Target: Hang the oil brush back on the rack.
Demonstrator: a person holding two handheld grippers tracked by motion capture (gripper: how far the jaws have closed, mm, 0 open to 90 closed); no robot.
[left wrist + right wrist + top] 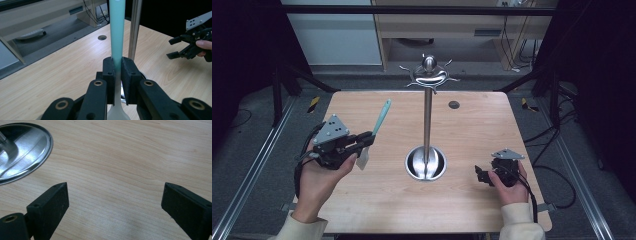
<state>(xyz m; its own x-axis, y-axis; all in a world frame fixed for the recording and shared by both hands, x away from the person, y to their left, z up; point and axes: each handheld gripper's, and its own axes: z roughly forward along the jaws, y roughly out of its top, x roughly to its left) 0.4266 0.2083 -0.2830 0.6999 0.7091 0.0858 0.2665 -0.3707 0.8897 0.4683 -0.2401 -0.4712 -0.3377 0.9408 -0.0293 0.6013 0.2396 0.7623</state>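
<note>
Left gripper (117,72) pinching the teal spatula (381,119) low on its handle, off the table, left of the hook stand (427,120). Right gripper (482,175) spread, empty. Could easily pivot and miss a hook, gripped so far from the tip.

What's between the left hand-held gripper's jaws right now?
The left hand-held gripper clamps a teal-handled spatula by its handle. Its pale blade end hangs below; the stretch of handle under the pads is covered.
</note>
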